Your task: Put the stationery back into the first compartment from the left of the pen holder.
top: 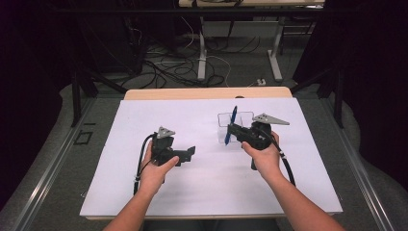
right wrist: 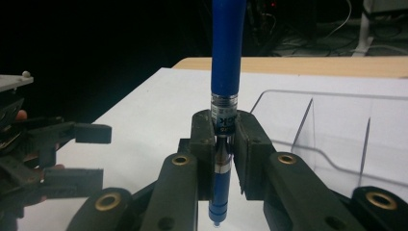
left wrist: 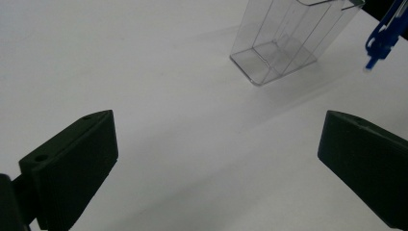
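My right gripper (top: 232, 130) is shut on a blue pen (top: 231, 124) and holds it nearly upright just above the table, at the left side of a clear plastic box (top: 240, 120). In the right gripper view the blue pen (right wrist: 225, 91) stands clamped between the jaws of the right gripper (right wrist: 224, 144), with the clear box (right wrist: 332, 134) right behind it. My left gripper (top: 191, 153) rests low at centre left, open with nothing between its jaws. The left gripper view looks past the left gripper (left wrist: 216, 159) at the clear box (left wrist: 288, 38) and the pen's tip (left wrist: 382, 41).
A white sheet (top: 207, 192) covers the wooden table (top: 207, 93). Beyond the far edge lie floor cables (top: 178, 67) and the legs of another table (top: 202, 57). Dark curtains hang on both sides.
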`<state>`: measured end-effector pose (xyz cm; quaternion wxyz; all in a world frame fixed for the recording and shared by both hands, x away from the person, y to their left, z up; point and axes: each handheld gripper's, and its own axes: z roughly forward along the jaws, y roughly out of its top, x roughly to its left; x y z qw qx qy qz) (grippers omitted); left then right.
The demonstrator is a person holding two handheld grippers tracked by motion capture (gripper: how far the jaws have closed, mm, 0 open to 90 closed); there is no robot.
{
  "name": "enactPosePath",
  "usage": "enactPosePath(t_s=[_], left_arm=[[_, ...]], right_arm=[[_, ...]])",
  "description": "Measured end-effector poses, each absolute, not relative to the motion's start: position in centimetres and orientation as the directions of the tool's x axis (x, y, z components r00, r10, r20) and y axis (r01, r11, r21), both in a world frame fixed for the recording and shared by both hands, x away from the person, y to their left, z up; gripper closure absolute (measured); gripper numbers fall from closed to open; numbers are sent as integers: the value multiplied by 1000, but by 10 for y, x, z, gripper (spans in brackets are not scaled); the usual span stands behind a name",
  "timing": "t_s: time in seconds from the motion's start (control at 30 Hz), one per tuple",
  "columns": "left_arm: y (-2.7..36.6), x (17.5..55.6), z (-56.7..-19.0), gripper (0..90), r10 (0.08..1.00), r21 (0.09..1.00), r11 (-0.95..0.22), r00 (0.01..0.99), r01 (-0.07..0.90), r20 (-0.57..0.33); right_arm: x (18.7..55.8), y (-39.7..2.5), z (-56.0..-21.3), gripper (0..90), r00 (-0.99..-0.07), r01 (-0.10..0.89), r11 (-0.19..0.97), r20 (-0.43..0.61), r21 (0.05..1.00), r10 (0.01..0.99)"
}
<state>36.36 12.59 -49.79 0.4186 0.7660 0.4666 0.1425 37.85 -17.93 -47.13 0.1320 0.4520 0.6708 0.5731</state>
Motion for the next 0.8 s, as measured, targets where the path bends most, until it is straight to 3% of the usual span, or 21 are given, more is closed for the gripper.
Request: enactPosePath(t_s=[0.8], left_arm=[[139, 362, -511, 1, 850, 768, -209, 501, 606, -164]], right_arm=[[410, -167, -457, 796, -522, 286, 18, 140, 958, 841]])
